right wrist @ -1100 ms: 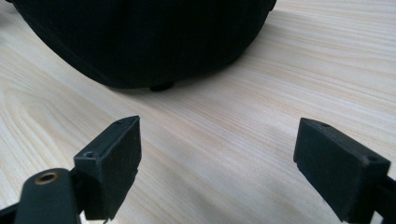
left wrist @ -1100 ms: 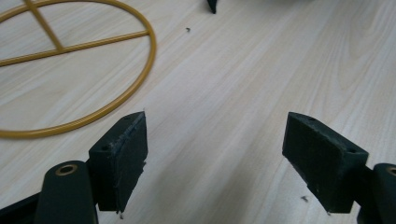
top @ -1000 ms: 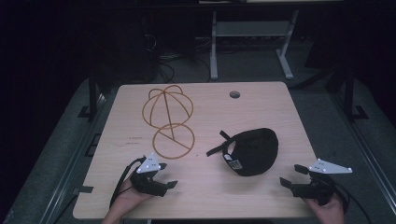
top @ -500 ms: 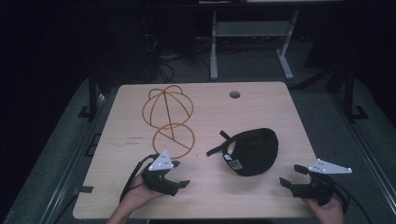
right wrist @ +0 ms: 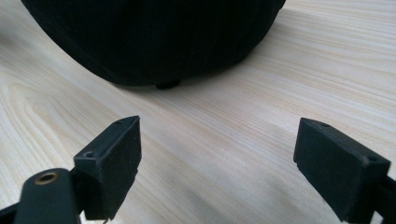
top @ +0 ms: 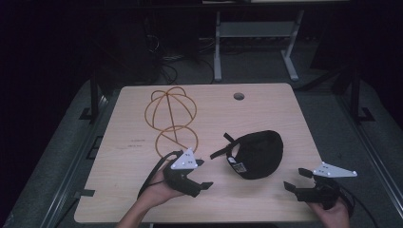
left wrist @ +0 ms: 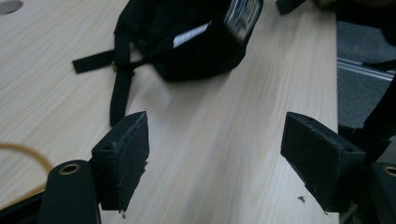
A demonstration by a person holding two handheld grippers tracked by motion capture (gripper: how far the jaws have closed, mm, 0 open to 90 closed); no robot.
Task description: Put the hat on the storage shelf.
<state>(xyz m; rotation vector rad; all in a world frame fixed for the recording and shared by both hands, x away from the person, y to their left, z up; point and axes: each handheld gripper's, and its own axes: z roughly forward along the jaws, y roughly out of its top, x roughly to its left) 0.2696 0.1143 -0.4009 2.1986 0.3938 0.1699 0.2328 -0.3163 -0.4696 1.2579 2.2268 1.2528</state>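
Jaws wide apart on the left gripper [top: 202,175], holding nothing, aimed right toward the black cap [top: 259,153]. Jaws wide apart too on the right gripper [top: 294,180], empty, at the near right corner, aimed left at the cap. Cap lying between both, strap [left wrist: 119,88] trailing left. Far left on the table [top: 266,104], a wire hat stand [top: 173,118].

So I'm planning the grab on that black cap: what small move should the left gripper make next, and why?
Probably ease the left gripper forward toward the black cap. Its jaws stand wide open over bare table, and in the left gripper view the cap's strap and labelled edge lie just ahead, untouched. The right gripper waits open on the cap's other side.
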